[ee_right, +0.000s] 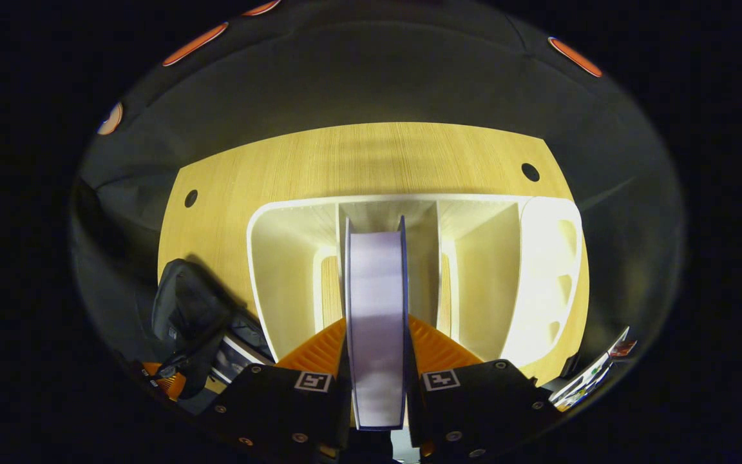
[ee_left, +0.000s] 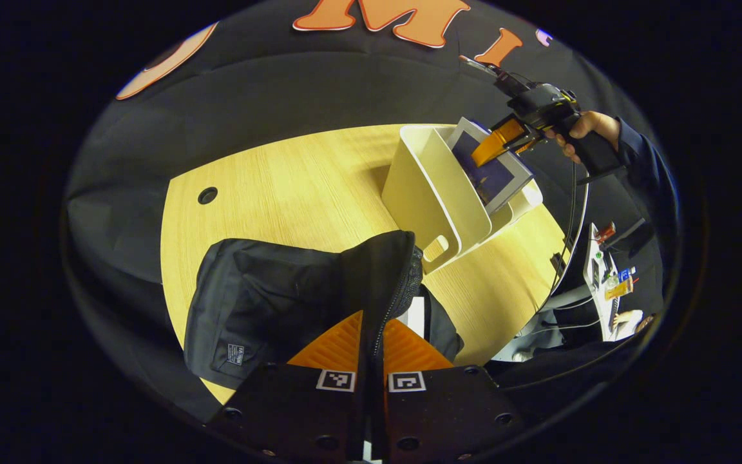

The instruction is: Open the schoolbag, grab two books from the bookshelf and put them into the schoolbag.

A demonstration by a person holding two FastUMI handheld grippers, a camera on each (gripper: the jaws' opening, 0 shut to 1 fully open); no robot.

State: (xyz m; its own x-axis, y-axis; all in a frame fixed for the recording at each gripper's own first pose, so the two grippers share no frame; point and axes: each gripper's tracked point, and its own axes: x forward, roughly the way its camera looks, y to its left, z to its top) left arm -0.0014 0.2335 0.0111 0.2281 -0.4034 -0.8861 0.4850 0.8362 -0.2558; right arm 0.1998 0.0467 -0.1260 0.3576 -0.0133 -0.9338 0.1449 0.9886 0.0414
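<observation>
Books first: in the right gripper view we see one book (ee_right: 376, 322) edge-on, standing upright in the middle compartment of the white bookshelf (ee_right: 542, 270), and it runs straight down between the fingers of the right gripper (ee_right: 376, 361), which press on its two covers from either side. From the left gripper view we see that same gripper (ee_left: 506, 138) up at the far right, held by a hand (ee_left: 587, 129) in a dark sleeve, its fingers clamped on the top of the book (ee_left: 490, 171), which leans in the bookshelf (ee_left: 422, 187). The schoolbag (ee_left: 268, 296) lies on the wooden table (ee_left: 294, 180), near the shelf and closer to us, and the left gripper (ee_left: 371, 348) is right over it: its fingers are nearly together, pinching a raised flap (ee_left: 380, 270) of the bag with the zipper edge running up between them. In the right gripper view we find the schoolbag (ee_right: 190, 309) down at the lower left, beside the shelf.
</observation>
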